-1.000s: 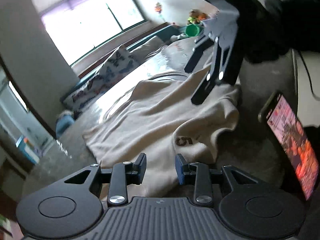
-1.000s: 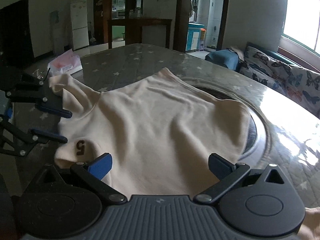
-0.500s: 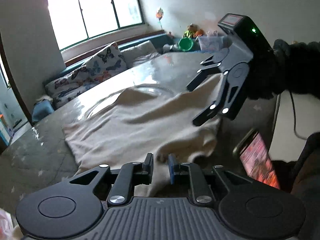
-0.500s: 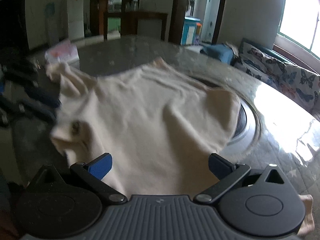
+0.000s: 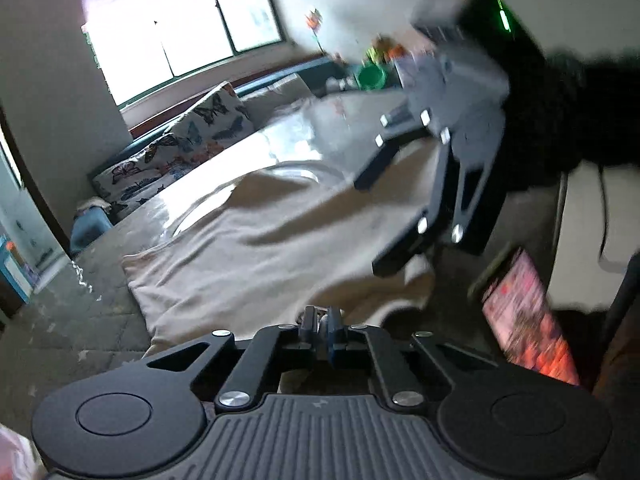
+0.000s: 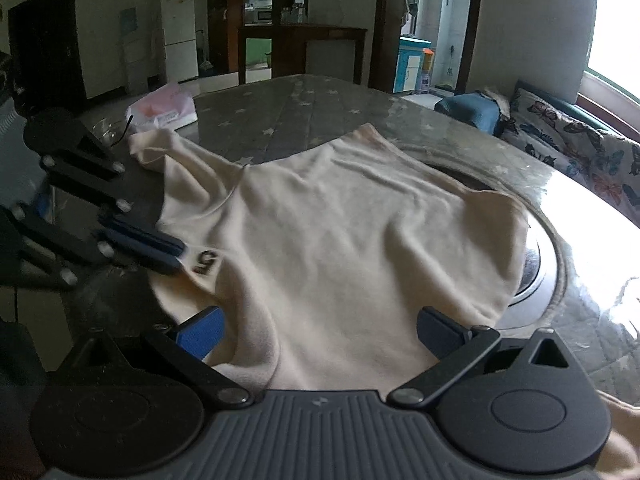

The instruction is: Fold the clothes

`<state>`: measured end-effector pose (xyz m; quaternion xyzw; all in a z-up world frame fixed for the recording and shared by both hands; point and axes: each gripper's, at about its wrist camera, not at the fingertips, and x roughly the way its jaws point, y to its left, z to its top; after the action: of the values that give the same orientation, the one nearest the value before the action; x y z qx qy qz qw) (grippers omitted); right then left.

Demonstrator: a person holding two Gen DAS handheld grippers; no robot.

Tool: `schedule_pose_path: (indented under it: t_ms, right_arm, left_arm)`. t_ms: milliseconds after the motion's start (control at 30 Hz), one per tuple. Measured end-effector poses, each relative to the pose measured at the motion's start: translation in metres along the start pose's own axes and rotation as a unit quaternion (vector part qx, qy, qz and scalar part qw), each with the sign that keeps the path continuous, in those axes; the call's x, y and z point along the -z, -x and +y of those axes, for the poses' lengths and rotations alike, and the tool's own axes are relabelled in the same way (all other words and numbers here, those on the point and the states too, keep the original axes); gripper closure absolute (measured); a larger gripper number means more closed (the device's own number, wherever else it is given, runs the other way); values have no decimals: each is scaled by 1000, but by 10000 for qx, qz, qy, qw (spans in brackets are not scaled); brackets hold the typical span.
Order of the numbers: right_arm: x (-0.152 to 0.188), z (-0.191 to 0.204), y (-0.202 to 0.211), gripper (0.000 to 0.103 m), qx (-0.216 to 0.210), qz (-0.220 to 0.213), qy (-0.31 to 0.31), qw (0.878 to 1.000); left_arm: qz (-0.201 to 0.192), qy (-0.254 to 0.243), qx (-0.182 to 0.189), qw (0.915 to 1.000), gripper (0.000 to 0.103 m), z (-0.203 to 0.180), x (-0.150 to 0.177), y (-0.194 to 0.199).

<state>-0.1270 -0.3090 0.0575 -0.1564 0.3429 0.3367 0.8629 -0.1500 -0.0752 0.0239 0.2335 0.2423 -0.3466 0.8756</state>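
Note:
A cream shirt (image 6: 340,240) with a dark "5" mark (image 6: 205,261) lies spread on the star-patterned table (image 6: 280,120). My left gripper (image 5: 320,324) is closing down tight on the shirt's near edge (image 5: 260,256), with cloth pinched between its blue pads. In the right wrist view the left gripper (image 6: 176,254) bites the hem just beside the "5". My right gripper (image 6: 320,330) is open, its fingers straddling the shirt's near edge without pressing it. The left wrist view shows the right gripper (image 5: 374,224), blurred, hanging over the shirt's far side.
A phone (image 5: 528,316) with a lit screen lies right of the shirt. A pink plastic bag (image 6: 164,106) and a glass (image 6: 108,130) sit at the table's far left. The shirt partly covers a round turntable (image 6: 536,256). A butterfly-print sofa (image 6: 580,148) runs along the window.
The left gripper's jaws have closed from well apart onto the shirt's edge by the "5". The right gripper has shifted a little over the shirt and stays open.

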Motion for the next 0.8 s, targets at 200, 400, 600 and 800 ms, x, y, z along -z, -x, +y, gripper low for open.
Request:
schedule_pose_path:
  t_ms: [200,400,600,800]
  right_arm:
    - [-5,2,5,0,-57,-127,-7,9999]
    - [-9,0,-11,0,262,-66,67,9996]
    - [-4,-1,-8,0,36,79,-36,10000]
    - [3,6,-8,0,-8,208,95,9997]
  left_arm:
    - [-213,453,379,9980,100,12,1,19]
    - [-17,273,340,9990,99,6,5,18]
    - [-127,-408,97,9990,76,-11,-3,5]
    - [246,-744,-194,9967,97,-17,3,-26]
